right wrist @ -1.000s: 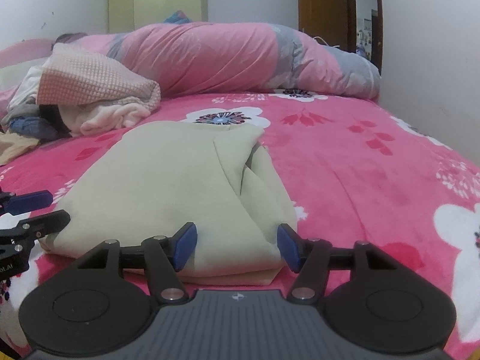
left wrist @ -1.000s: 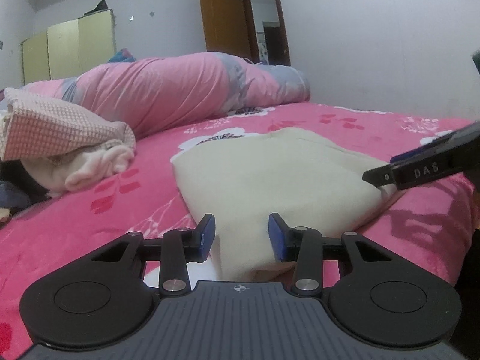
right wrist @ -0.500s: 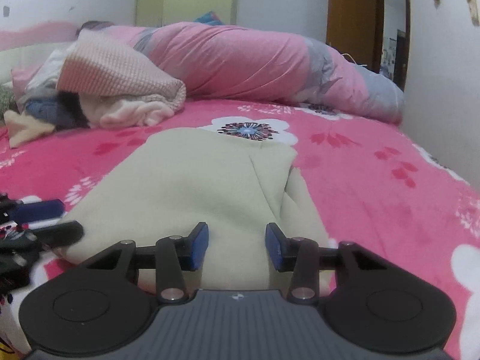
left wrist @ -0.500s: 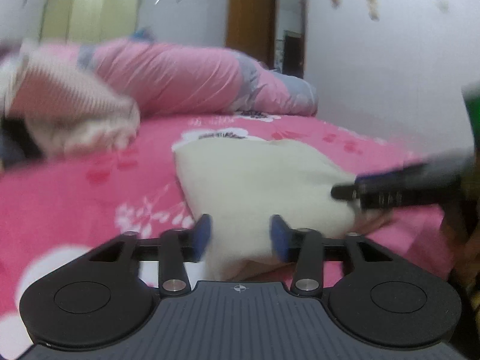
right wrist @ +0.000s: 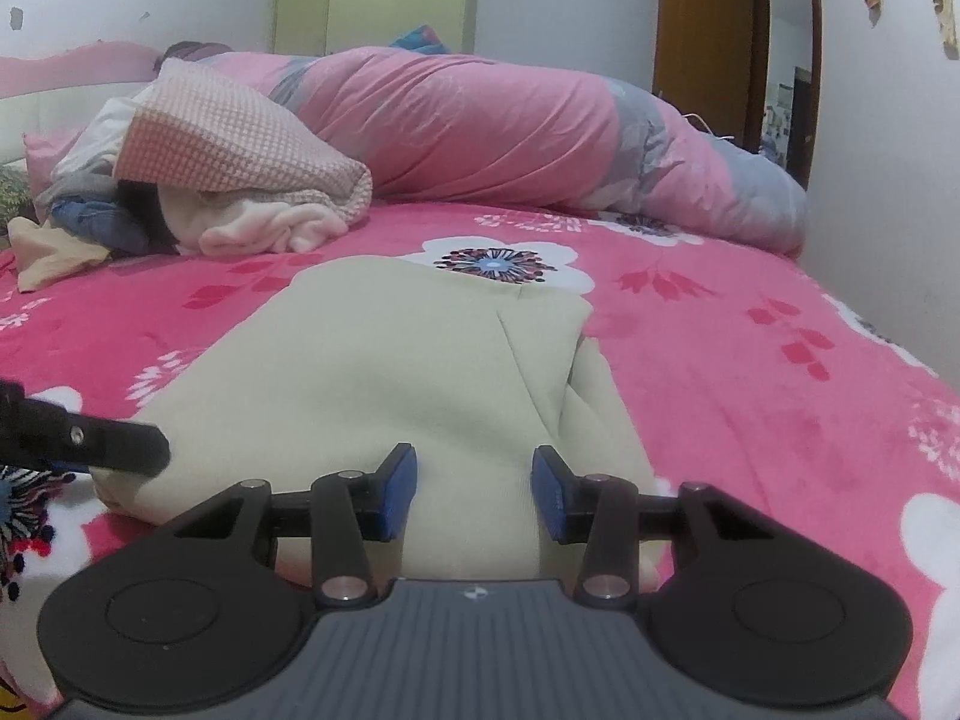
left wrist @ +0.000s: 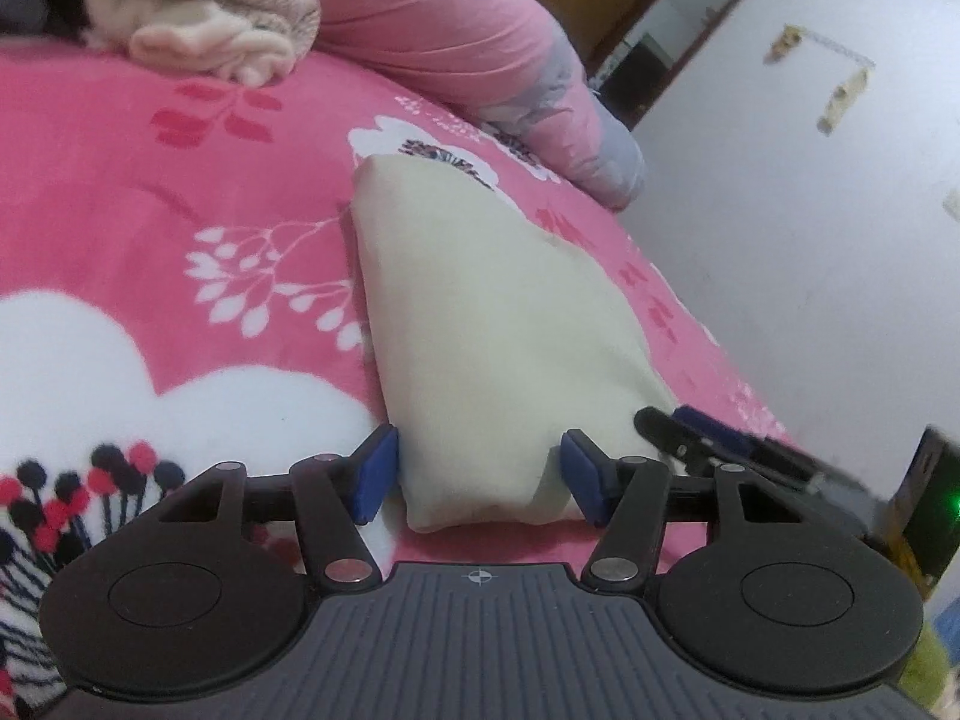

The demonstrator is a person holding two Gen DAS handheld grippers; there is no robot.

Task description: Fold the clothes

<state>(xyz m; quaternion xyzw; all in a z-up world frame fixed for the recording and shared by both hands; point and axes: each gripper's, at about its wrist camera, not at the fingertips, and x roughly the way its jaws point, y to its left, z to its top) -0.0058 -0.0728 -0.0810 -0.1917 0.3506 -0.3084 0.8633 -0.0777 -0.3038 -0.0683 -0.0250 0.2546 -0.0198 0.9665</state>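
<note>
My folded cream garment (right wrist: 384,372) runs lengthwise away toward the rolled pink quilt (right wrist: 480,138). Left gripper (left wrist: 477,474) and right gripper (right wrist: 474,489) both gape, released; only the right view shows the side fold.

Left wrist view: low over the bed (left wrist: 120,192), tilted, facing the wall at 2 o'clock.
Right wrist view: low, level, facing the rolled quilt (right wrist: 480,132) at 12 o'clock.
Shared: the cream garment (left wrist: 480,324) (right wrist: 384,372), close before both.

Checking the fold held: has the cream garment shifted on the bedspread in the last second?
No. The cream garment still ends just short of the bedspread's flower print; only the cameras moved.
</note>
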